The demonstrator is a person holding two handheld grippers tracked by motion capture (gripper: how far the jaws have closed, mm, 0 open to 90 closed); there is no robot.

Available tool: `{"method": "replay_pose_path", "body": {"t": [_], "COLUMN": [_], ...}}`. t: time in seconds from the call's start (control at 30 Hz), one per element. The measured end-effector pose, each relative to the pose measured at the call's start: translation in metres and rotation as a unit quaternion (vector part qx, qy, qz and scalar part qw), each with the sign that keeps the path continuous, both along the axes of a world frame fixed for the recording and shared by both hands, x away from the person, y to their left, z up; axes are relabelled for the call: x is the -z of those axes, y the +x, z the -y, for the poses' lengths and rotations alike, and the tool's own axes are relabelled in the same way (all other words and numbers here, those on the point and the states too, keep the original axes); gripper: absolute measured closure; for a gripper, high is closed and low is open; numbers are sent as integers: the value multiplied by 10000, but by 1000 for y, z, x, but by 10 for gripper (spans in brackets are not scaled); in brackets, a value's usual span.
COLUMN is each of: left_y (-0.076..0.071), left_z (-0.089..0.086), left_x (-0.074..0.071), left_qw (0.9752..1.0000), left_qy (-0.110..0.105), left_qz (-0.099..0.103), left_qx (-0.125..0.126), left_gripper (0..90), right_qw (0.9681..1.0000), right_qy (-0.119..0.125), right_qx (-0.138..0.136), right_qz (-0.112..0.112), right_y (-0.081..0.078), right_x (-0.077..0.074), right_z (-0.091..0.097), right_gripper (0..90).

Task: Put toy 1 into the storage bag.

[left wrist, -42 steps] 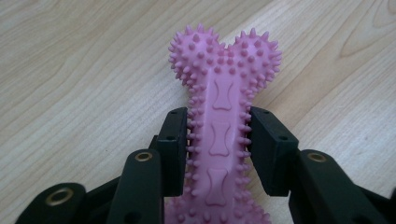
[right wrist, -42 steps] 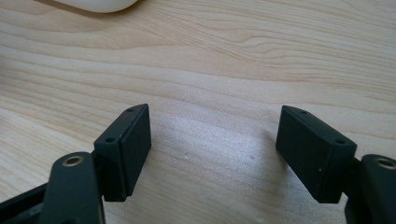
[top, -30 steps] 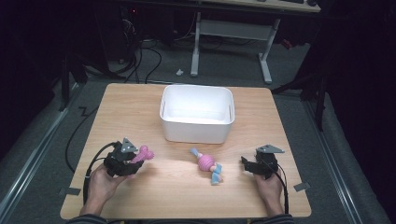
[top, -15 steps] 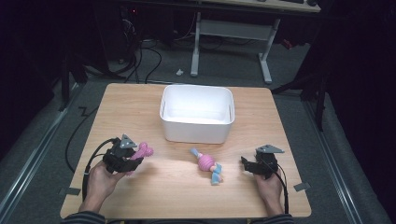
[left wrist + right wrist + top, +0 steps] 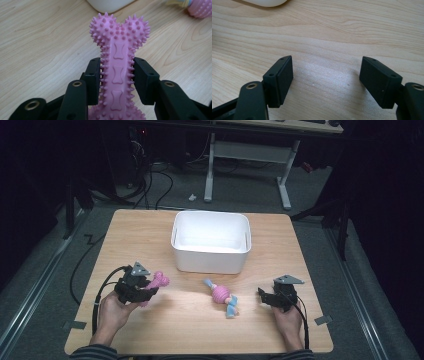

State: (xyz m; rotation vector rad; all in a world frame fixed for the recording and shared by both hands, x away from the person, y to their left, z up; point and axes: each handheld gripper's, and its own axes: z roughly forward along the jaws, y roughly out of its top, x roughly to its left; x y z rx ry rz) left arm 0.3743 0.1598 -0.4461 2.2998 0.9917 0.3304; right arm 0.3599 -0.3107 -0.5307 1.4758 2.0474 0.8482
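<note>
Pink spiked bone toy (image 5: 117,67), clamped at its shaft by the left gripper (image 5: 142,287) at the table's (image 5: 150,330) left front, near the white bin (image 5: 211,245). Right gripper (image 5: 325,80), jaws apart and empty, rests beside a pink-and-blue toy (image 5: 222,296).

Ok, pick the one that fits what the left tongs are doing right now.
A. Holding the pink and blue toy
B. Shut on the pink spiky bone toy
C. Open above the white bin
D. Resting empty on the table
B: in the left gripper view the pads of the left tongs press both sides of the shaft of the pink spiky bone toy.
</note>
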Motion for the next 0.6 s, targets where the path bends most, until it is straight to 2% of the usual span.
{"method": "replay_pose_path", "body": {"t": [0.07, 0.2, 0.37, 0.5, 0.6], "left_y": [1, 5, 4, 4, 7], "left_z": [2, 5, 8, 9, 13], "left_x": [-5, -14, -29, -42, -49], "left_qw": [10000, 9997, 9995, 9984, 9980], "left_qy": [-23, -202, -206, -434, -477], "left_qz": [35, 87, 191, 325, 354], "left_qx": [50, 73, 156, 164, 199], "left_gripper": [595, 595, 595, 595, 594], "right_qw": [10000, 10000, 10000, 10000, 10000], "right_qy": [0, 3, 13, 11, 12], "right_qx": [3, 11, 13, 14, 12], "right_qz": [-1, -5, -7, -8, -8], "right_y": [0, 0, 0, 0, 0], "right_x": [0, 0, 0, 0, 0], "right_z": [0, 0, 0, 0, 0], "right_gripper": [273, 273, 273, 273, 273]}}
